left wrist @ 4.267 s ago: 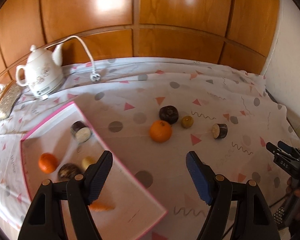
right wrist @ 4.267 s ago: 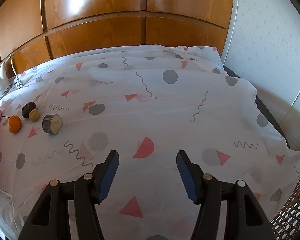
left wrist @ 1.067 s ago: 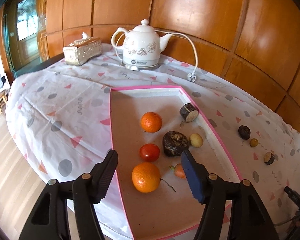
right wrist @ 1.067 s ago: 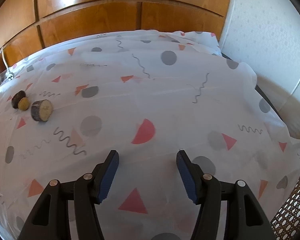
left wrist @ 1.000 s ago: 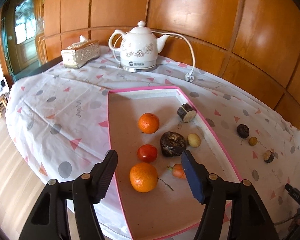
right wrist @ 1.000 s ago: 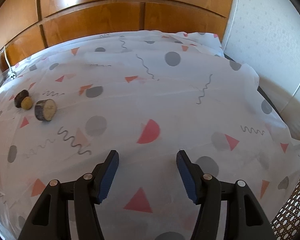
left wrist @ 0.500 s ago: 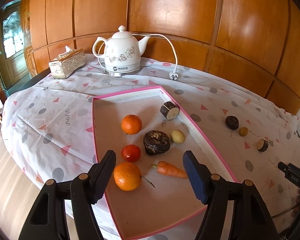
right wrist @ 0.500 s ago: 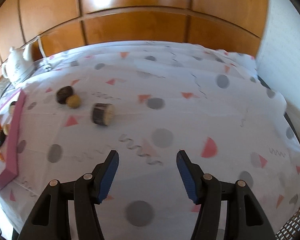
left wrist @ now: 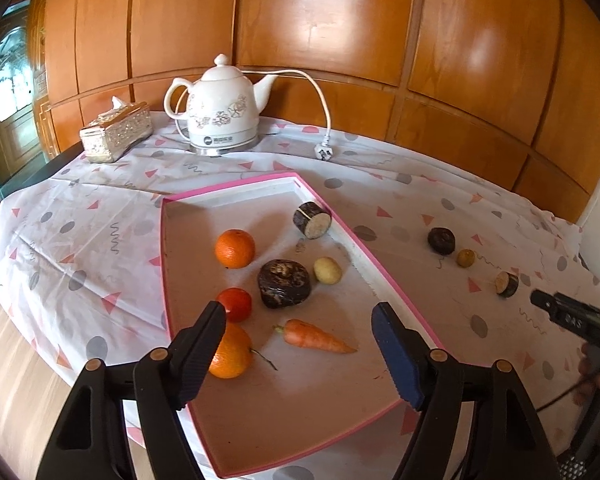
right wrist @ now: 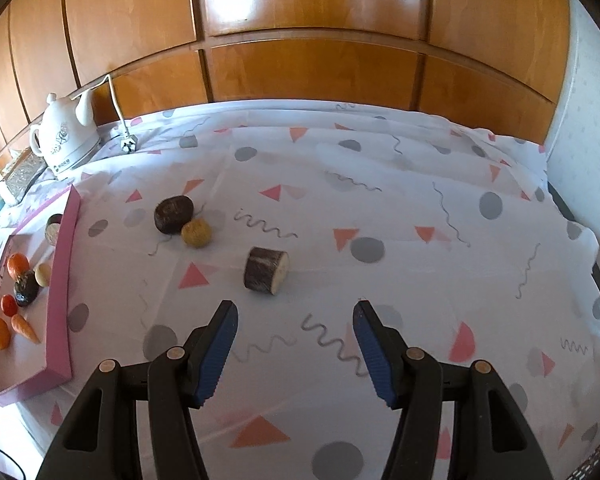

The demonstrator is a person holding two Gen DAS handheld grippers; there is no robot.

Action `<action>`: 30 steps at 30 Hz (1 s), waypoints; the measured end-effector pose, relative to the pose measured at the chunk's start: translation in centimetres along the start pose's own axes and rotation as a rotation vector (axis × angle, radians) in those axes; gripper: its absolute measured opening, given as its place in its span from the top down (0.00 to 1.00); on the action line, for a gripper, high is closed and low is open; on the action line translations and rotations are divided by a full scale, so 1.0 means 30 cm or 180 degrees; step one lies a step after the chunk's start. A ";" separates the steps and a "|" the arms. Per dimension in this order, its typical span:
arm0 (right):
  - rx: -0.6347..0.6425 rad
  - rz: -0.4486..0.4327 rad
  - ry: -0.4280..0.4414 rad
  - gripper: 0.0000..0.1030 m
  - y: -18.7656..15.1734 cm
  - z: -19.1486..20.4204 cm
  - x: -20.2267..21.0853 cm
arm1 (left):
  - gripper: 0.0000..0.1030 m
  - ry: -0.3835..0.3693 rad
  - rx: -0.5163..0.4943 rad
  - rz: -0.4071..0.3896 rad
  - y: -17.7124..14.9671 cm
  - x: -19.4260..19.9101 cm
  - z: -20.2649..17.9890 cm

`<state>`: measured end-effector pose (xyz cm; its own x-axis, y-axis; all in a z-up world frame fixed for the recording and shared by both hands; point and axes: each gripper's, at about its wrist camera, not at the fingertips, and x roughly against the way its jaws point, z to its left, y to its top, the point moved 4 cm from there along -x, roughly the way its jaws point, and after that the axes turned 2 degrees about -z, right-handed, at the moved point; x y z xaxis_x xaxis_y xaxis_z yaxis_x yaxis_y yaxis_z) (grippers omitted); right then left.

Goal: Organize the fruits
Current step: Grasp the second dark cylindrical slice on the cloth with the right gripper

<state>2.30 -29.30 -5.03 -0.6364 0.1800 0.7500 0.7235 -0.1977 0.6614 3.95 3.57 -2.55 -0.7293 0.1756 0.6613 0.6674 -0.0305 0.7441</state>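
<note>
The left gripper (left wrist: pixel 298 336) is hanging over the near end of the shallow pink-rimmed white tray (left wrist: pixel 384 276), its jaws apart and just having been opening, with nothing clamped between them. Directly beyond its fingers a large orange (left wrist: pixel 230 350) is lying partly hidden behind the left pad, and a small orange carrot (left wrist: pixel 316 337) is lying on the tray floor beside it. A little farther in, a round red tomato (left wrist: pixel 235 304), a dark knobbly brown fruit (left wrist: pixel 285 283) and a small pale yellow potato-like piece (left wrist: pixel 327 270) are sitting close together, then a second orange (left wrist: pixel 235 248), and near the tray's far rim a dark-skinned, pale-faced cut cylinder (left wrist: pixel 312 220).

The right gripper (right wrist: pixel 294 336) is hovering over the patterned white tablecloth (right wrist: pixel 400 208) on the desk, jaws standing apart and empty. Just ahead of it a brown-barked cut log piece with a pale face (right wrist: pixel 266 269) is lying on the cloth, outside the tray. Beyond that, a small yellow-brown round fruit (right wrist: pixel 196 232) is touching a dark brown rounded chunk (right wrist: pixel 173 214).

At the far edge, a white ceramic electric kettle with a floral print (left wrist: pixel 224 118) is standing with its white cord and plug (left wrist: pixel 325 152) trailing on the cloth, and a gold-patterned tissue box (left wrist: pixel 116 132) is sitting beside it, against the glossy wooden wall panelling (left wrist: pixel 320 32).
</note>
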 end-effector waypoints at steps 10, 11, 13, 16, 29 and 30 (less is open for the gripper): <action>0.0100 0.0074 -0.0037 0.41 0.069 0.052 -0.096 | 0.23 -0.0025 -0.0062 0.0024 -0.007 -0.002 -0.024; 0.0113 0.0106 -0.0052 0.41 0.073 0.055 -0.111 | 0.23 -0.0021 -0.0059 0.0031 -0.007 -0.003 -0.023; 0.0135 0.0143 -0.0094 0.42 0.083 0.061 -0.140 | 0.23 -0.0006 -0.0053 0.0033 -0.008 -0.002 -0.018; 0.0148 0.0247 -0.0135 0.50 0.090 0.061 -0.185 | 0.23 0.0017 -0.0028 0.0034 -0.006 -0.002 -0.004; 0.0335 0.0215 0.0084 0.72 0.098 0.129 -0.176 | 0.21 0.0105 0.0081 0.0035 -0.003 0.003 0.037; 0.0347 0.0199 0.0121 0.72 0.100 0.136 -0.167 | 0.21 0.0108 0.0085 0.0038 -0.003 0.003 0.038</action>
<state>8.75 -26.87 -6.83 -0.5972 0.1336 0.7909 0.7856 -0.1010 0.6104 3.99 4.72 -2.68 -0.7257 0.1419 0.6732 0.6795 -0.0059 0.7337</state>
